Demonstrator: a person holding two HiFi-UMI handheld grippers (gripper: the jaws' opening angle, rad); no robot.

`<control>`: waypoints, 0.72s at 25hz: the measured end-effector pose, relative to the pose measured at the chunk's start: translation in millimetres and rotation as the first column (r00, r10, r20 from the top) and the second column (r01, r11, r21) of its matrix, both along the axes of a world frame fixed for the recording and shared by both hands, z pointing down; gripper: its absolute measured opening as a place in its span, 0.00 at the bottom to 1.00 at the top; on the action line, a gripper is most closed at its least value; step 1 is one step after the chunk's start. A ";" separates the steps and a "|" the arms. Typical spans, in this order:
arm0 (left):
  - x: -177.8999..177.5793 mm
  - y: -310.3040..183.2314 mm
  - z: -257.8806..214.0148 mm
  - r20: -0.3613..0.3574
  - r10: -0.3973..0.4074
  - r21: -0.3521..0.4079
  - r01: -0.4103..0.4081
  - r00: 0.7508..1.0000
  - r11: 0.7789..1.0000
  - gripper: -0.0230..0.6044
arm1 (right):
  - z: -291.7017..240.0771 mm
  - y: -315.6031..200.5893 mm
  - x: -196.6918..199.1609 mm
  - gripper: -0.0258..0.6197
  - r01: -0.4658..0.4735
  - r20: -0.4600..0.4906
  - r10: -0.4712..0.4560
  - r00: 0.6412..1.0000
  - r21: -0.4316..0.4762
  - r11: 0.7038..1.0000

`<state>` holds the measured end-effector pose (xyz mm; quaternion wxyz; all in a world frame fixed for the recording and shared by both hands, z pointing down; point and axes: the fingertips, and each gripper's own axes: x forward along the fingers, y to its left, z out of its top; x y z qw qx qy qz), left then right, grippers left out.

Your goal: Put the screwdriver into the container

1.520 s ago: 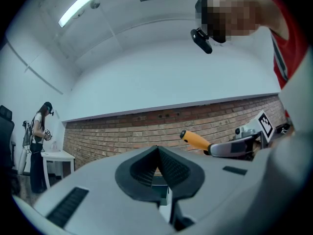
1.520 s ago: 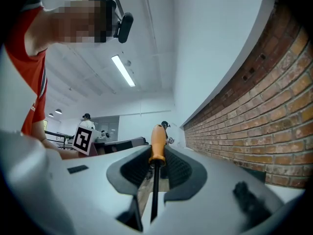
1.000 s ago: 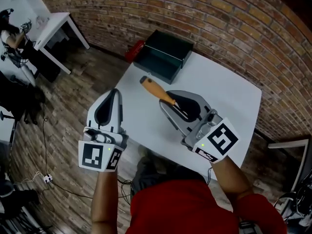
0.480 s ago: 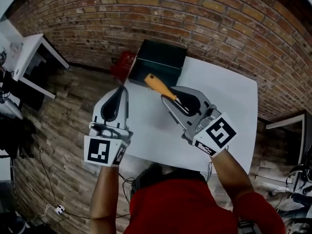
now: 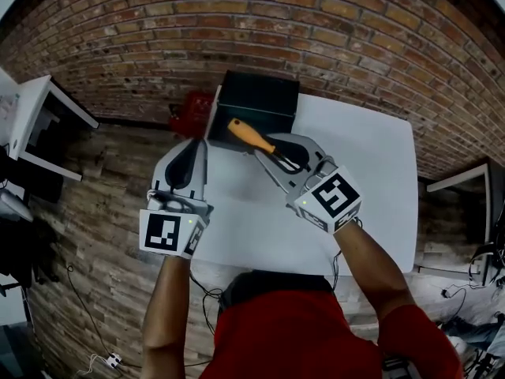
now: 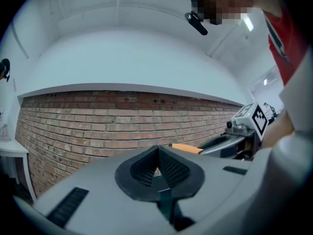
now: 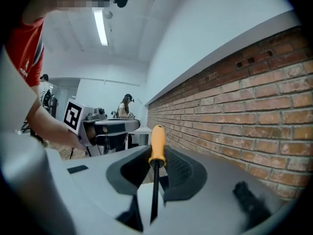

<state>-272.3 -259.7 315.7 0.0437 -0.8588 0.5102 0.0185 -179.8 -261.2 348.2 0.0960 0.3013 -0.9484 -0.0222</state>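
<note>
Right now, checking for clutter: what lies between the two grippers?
Only bare white table lies between the left gripper and the right gripper, as the head view shows.

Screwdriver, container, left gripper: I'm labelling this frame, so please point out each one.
screwdriver [image 5: 250, 135], head view, on its orange handle.
container [image 5: 260, 93], head view, on its dark wall.
left gripper [image 5: 191, 144], head view, between its closed fingertips.

I see a white counter [image 5: 371, 180] filling the middle, with a brick wall [image 5: 316, 30] curving across 12 o'clock and plank floor [image 5: 102, 212] at 9. A red thing [image 5: 188, 115] shows at 11, just beside the counter's corner. A white desk [image 5: 25, 110] stands near 10. A plug and cable [image 5: 112, 360] lie at 7.
</note>
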 end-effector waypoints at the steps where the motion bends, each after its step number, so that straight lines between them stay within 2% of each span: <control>1: 0.2 -4.0 1.4 0.000 0.006 0.005 -0.006 1.000 1.000 0.06 | 4.8 -6.9 -1.2 0.18 -0.004 -0.014 0.004 1.000 -0.007 1.000; 7: 5.4 -28.1 14.7 -0.011 0.015 0.030 -0.015 1.000 0.999 0.06 | 48.8 -53.3 -6.2 0.18 -0.014 -0.111 0.006 0.994 -0.068 0.998; 11: 6.8 -45.9 36.6 0.027 0.011 -0.014 -0.010 1.000 1.000 0.06 | 83.2 -80.8 -15.1 0.18 -0.011 -0.200 -0.011 0.980 -0.108 0.994; 18: 5.3 -81.3 81.3 0.049 -0.004 -0.072 0.008 0.999 0.997 0.06 | 134.5 -115.7 -28.5 0.18 -0.017 -0.310 -0.041 0.950 -0.183 0.983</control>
